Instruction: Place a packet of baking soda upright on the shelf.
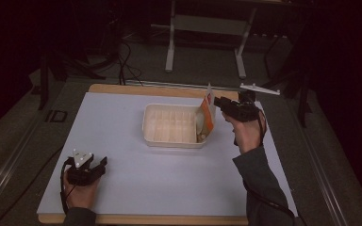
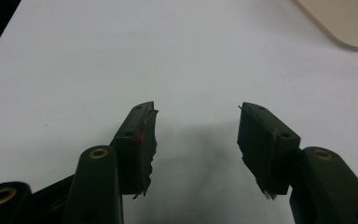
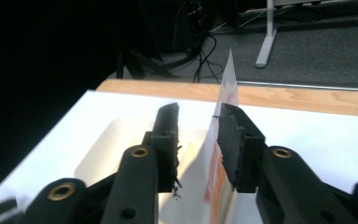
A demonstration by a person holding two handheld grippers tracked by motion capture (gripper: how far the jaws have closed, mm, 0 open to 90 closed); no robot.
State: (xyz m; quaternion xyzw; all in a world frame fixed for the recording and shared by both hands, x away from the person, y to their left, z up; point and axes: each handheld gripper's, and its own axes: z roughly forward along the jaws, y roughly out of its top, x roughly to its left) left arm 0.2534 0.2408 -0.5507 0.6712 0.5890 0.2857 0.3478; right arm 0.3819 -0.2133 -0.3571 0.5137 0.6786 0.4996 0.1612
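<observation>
The right gripper hovers at the right end of the white tray, jaws parted. An orange-and-white packet stands upright between them — close against one pad, clear of the other — with its lower end inside the tray. The left gripper rests low over the white table, well apart from the tray, jaws wide apart with nothing between.

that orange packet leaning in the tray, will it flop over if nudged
Probably: the orange packet looks thin and flat, propped upright against the tray wall, so a nudge may tip it. Likely light and somewhat floppy.
</observation>
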